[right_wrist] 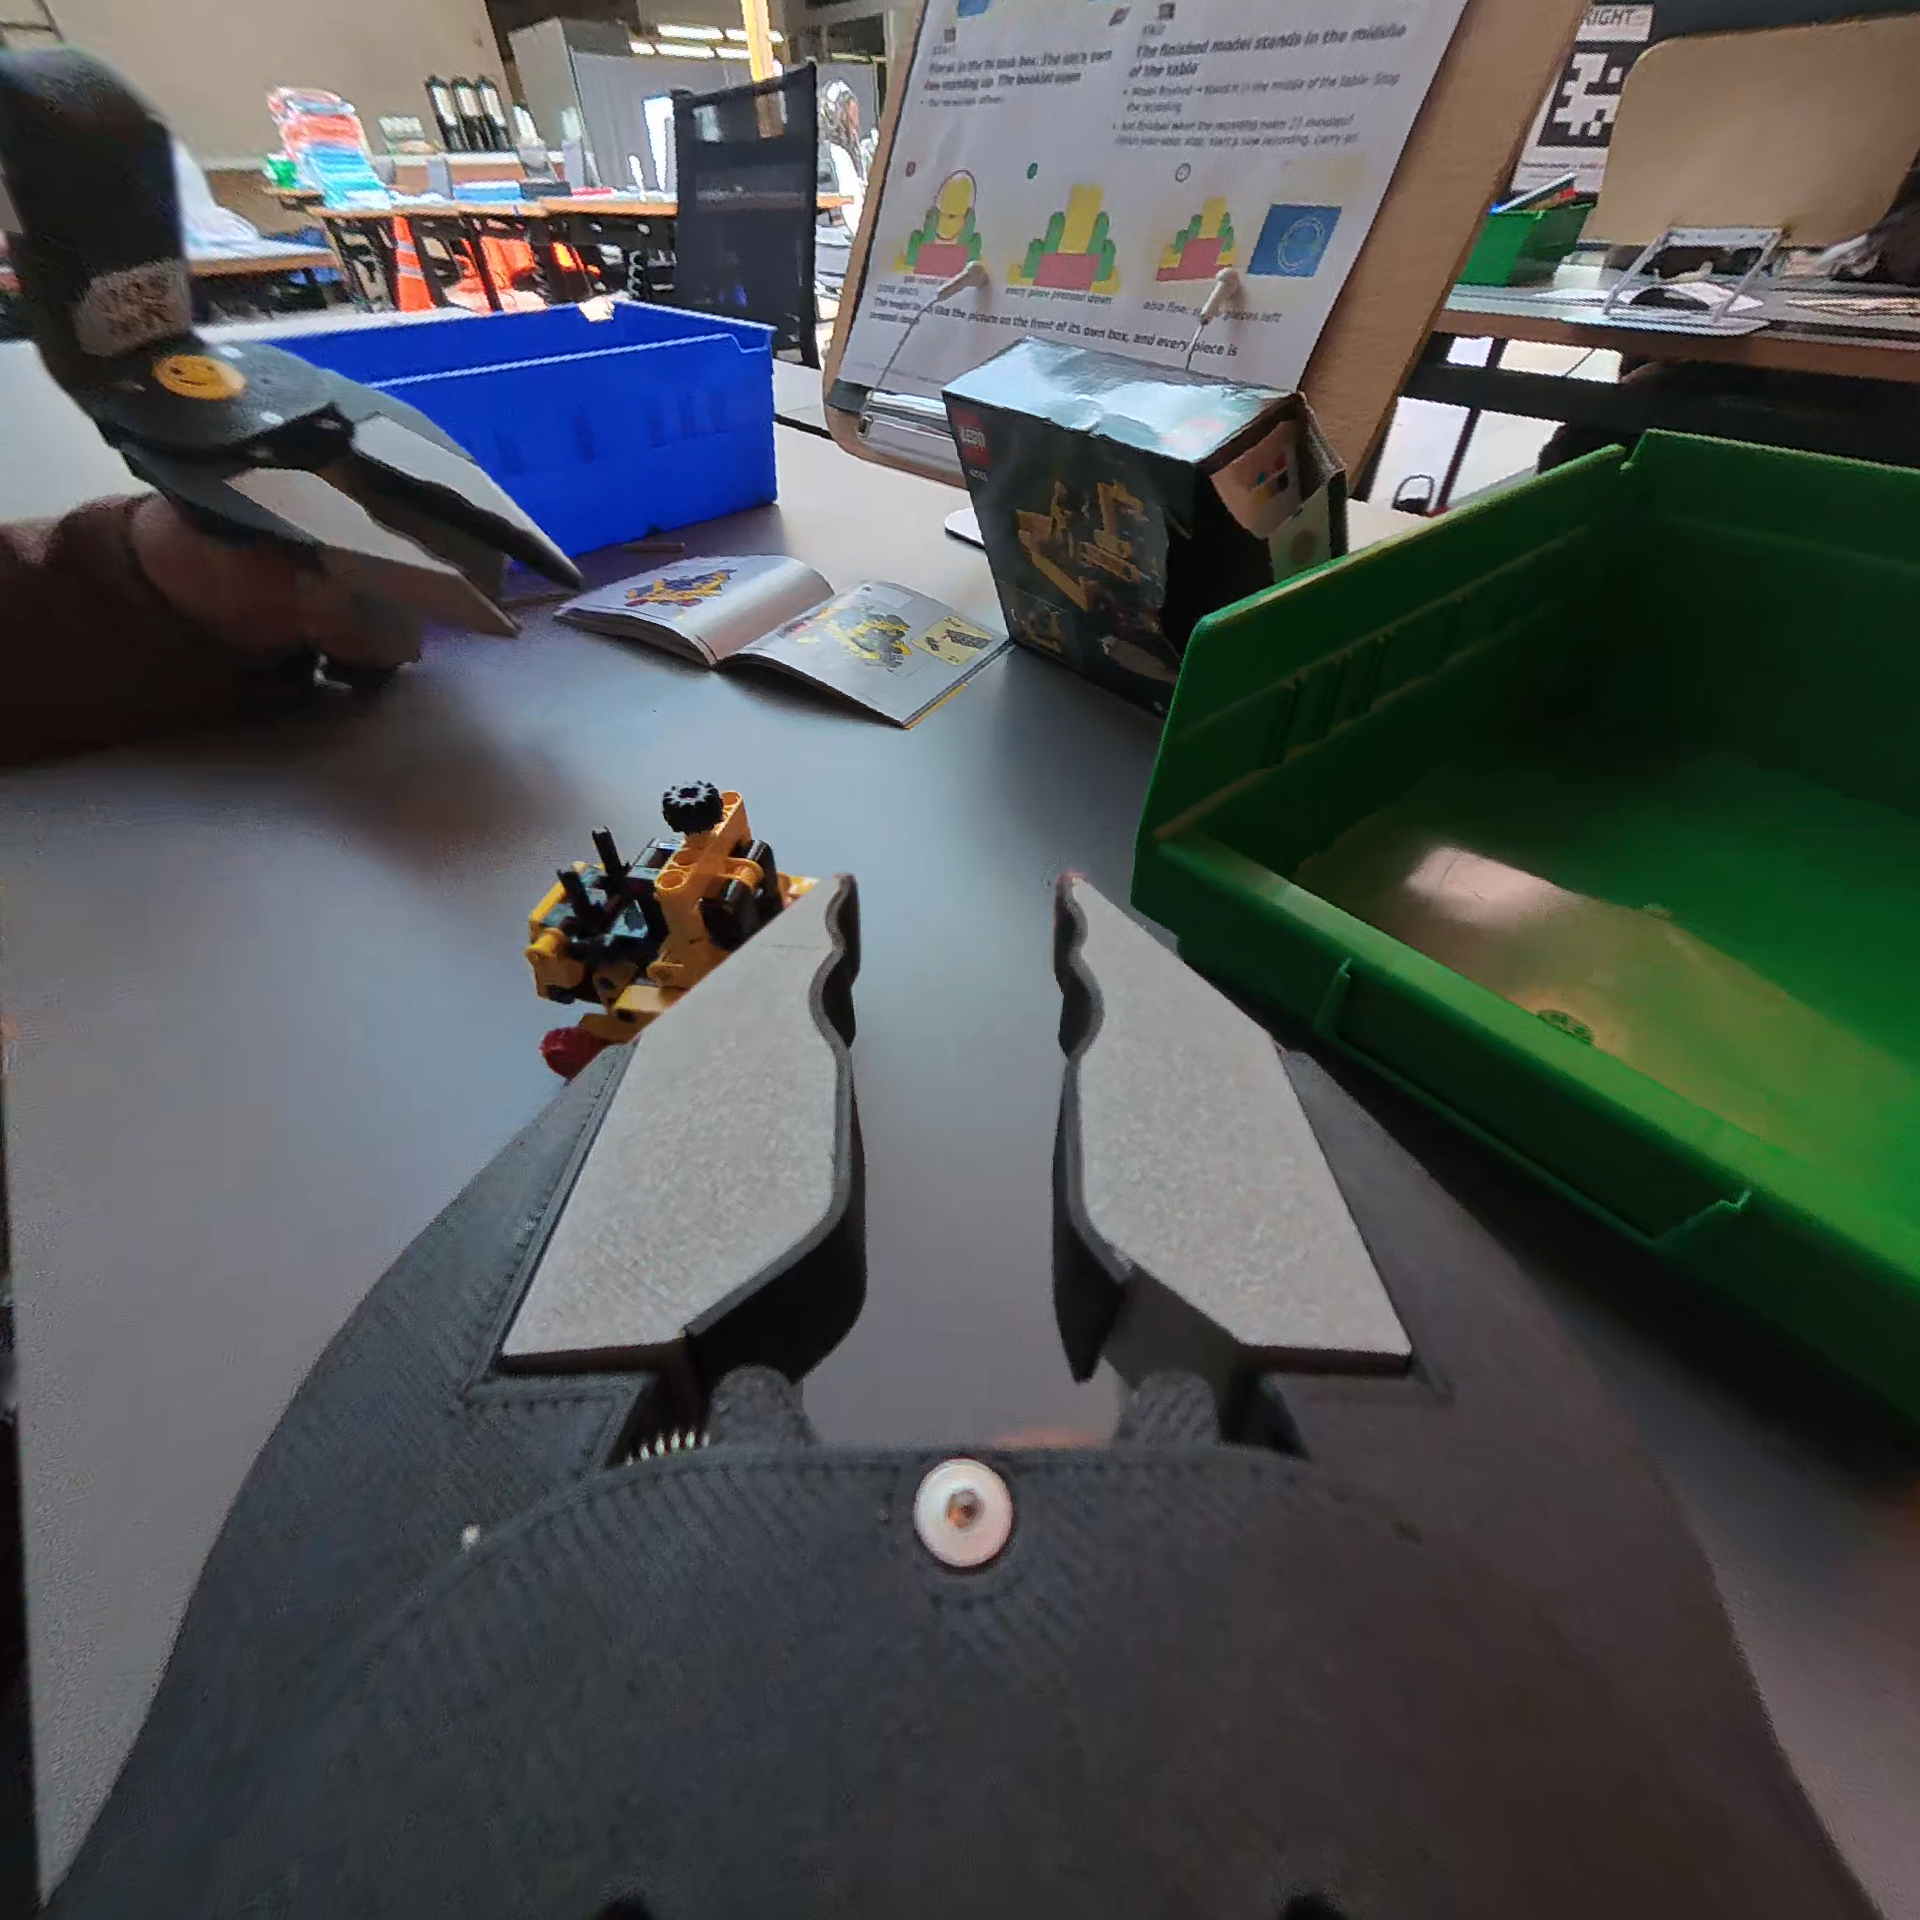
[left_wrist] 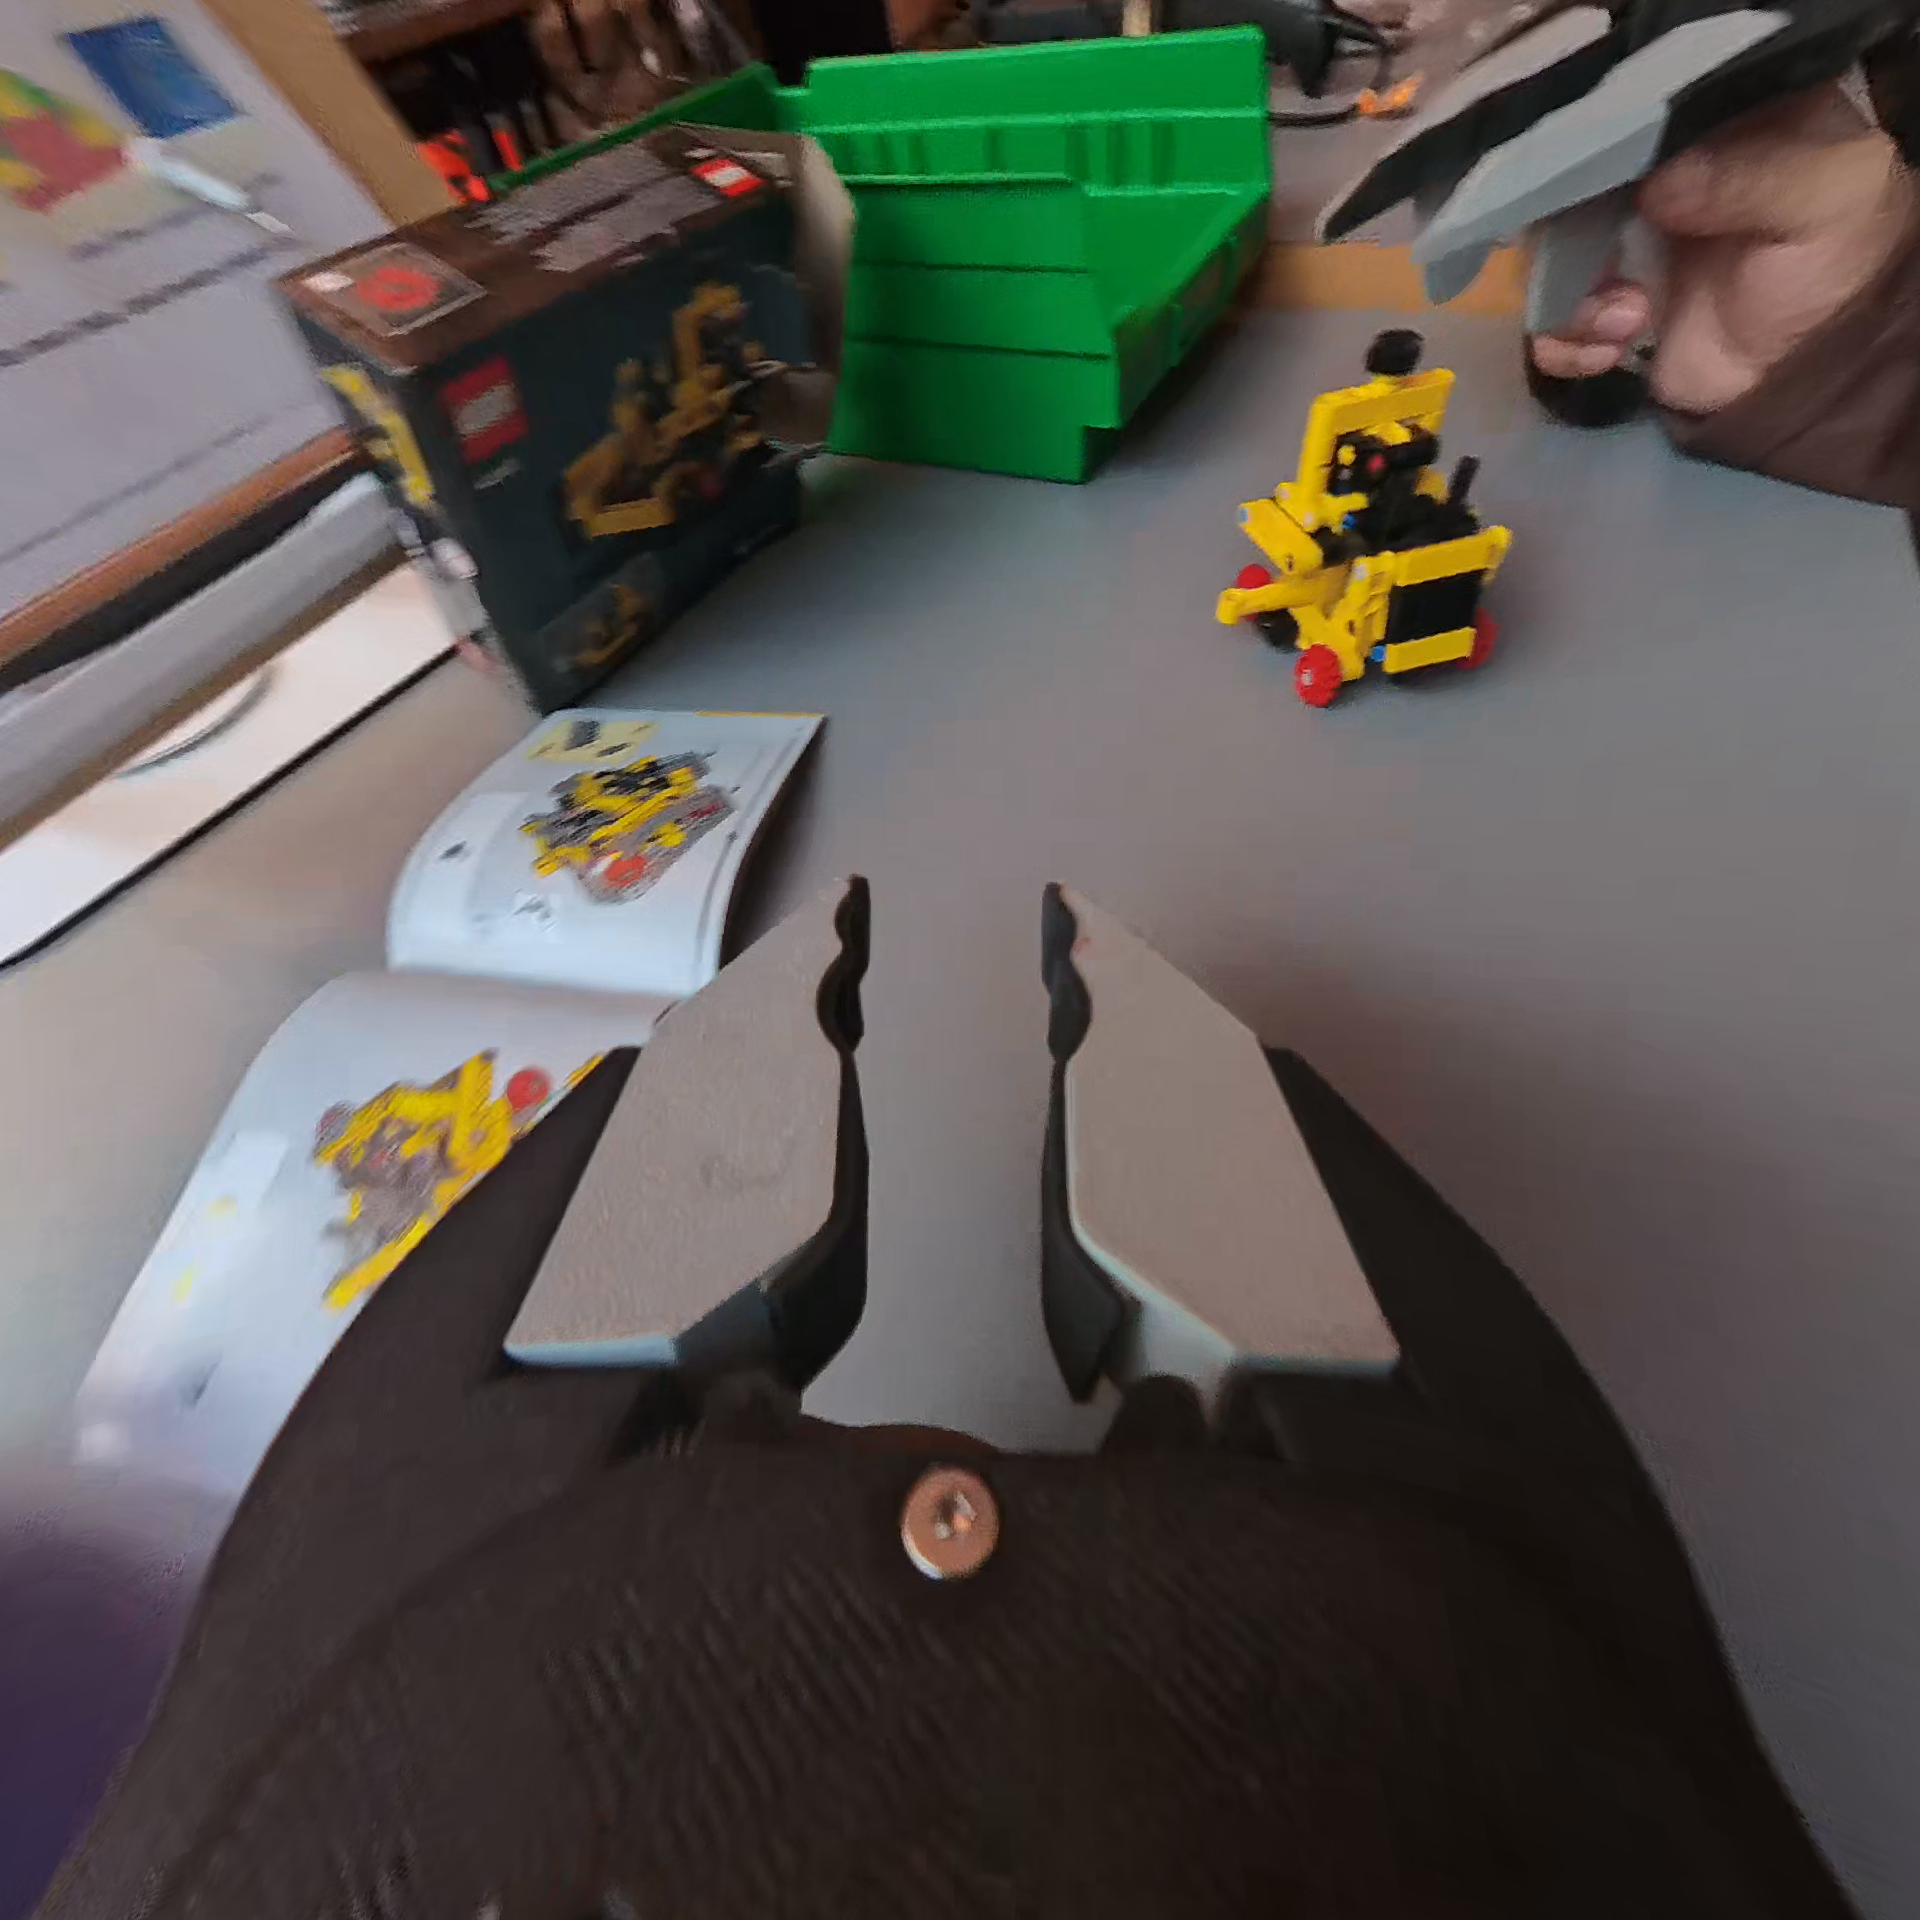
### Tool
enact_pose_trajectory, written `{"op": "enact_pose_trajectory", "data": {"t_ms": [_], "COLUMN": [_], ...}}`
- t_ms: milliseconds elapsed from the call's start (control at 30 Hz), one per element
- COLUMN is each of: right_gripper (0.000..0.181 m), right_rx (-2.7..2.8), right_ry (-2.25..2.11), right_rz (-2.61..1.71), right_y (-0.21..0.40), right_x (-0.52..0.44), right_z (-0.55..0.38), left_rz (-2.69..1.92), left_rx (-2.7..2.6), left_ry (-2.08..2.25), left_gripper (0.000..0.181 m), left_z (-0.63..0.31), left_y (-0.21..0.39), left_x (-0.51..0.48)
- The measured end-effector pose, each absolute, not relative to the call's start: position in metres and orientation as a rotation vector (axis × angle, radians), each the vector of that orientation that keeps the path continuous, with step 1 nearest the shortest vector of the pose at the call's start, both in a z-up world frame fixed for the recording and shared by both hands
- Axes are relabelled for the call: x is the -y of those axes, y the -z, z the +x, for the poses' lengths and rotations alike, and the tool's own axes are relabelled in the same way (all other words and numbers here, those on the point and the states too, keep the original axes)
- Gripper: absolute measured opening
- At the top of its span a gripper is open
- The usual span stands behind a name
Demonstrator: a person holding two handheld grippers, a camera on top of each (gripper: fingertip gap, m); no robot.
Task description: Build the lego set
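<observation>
Left wrist view shows my left gripper (left_wrist: 954, 904) with its jaws apart and nothing between them, hanging over bare grey table (left_wrist: 1143, 831). My right gripper (right_wrist: 956, 899) is likewise spread and empty. The yellow lego model (left_wrist: 1366, 540) stands upright on the table, well apart from both tools, to the far right in the left view and just behind the left finger in the right view. It looks close to finished, as I judge it: a cab frame, front blade arms and red wheels are in place, and it resembles the vehicle on the box (left_wrist: 582, 447). The green bin (right_wrist: 1558, 831) appears empty of loose pieces, so I reckon little or nothing is left to fit. The instruction booklet (left_wrist: 582, 883) lies open near my left gripper, between it and the box. I cannot confirm completion: the right finger hides the model's lower right part in the right wrist view, the left view is blurred by motion, the booklet pages are too smeared to compare, and the bin's far corners are cut off.
</observation>
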State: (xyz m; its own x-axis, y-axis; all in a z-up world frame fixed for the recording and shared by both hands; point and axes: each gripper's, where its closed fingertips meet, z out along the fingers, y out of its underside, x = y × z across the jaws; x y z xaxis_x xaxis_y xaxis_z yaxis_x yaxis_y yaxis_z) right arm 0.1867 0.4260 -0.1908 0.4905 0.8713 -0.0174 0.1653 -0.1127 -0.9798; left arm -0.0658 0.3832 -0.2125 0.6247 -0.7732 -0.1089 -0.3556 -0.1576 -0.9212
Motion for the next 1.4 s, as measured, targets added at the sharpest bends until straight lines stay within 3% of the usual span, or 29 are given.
{"op": "enact_pose_trajectory", "data": {"t_ms": [200, 667, 1400], "right_gripper": [0.037, 0.038, 0.038], "right_rx": [0.898, 0.917, 1.018], "right_ry": [-0.650, -0.390, -0.270], "right_rz": [-1.662, -1.718, -1.752], "right_y": [0.201, 0.215, 0.230], "right_x": [-0.441, -0.462, -0.467], "right_z": [0.191, 0.197, 0.192], "left_rz": [-1.681, -1.417, -1.457], "left_rx": [-0.730, -0.950, -0.960], "left_ry": [0.591, 0.552, 0.405], "left_gripper": [0.025, 0.014, 0.008], "left_z": [-0.095, -0.080, -0.084], "left_y": [0.185, 0.174, 0.182], "left_x": [-0.376, -0.330, -0.345]}}
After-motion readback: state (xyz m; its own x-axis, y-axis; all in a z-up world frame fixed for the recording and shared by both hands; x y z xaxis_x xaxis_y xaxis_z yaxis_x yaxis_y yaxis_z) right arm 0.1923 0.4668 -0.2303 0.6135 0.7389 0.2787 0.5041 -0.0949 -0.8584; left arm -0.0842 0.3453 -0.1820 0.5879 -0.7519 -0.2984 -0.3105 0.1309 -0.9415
